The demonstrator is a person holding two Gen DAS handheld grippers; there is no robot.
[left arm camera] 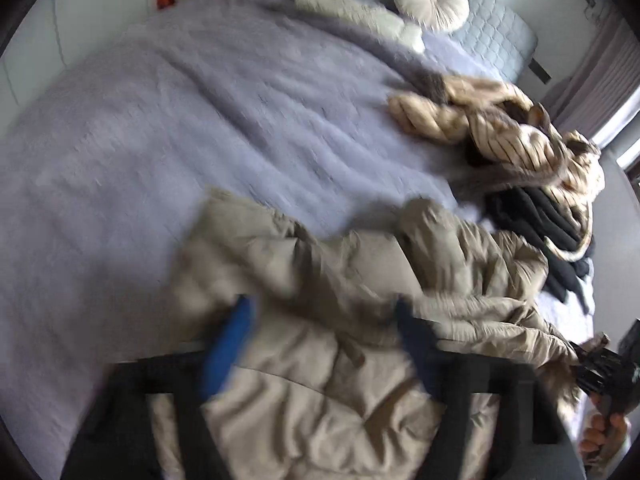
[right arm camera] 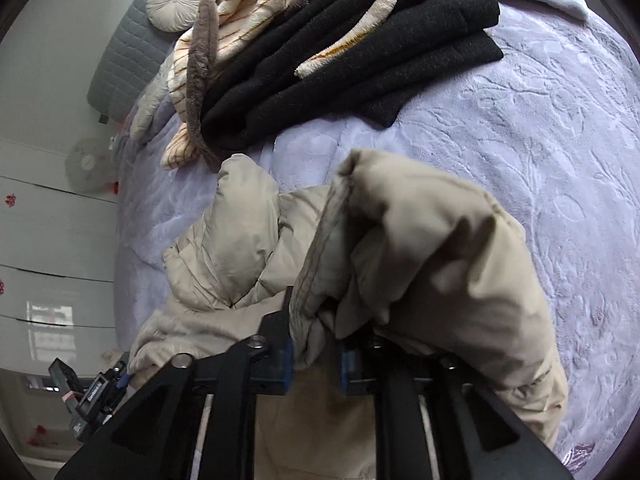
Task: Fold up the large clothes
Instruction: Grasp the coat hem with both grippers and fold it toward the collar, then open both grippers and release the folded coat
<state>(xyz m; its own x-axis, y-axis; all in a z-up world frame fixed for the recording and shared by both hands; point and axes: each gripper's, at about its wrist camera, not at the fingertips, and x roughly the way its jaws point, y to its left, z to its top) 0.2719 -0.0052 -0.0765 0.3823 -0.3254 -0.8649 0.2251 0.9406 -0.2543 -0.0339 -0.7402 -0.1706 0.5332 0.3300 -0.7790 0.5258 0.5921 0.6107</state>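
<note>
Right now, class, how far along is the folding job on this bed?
Done: a black garment lies folded on the bed, with a cream striped piece draped on it. In hand: the beige puffer jacket, bunched between the right gripper pads; the left gripper stands open over it. Left: the jacket is crumpled, not yet folded.

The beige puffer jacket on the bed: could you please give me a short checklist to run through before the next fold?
1. Right gripper has beige puffer jacket fabric between its fingers: ok; whether the pads press firmly: cannot tell.
2. Left gripper free: ok, jaws wide with the jacket beneath, not clamped.
3. Jacket lies flat: not ok, bunched and creased.
4. Bare lavender blanket beside the jacket for spreading: ok.
5. Black garments and striped cream garment apart from the jacket: ok in the right wrist view.
6. Left wrist view sharp: not ok, blurred.
</note>
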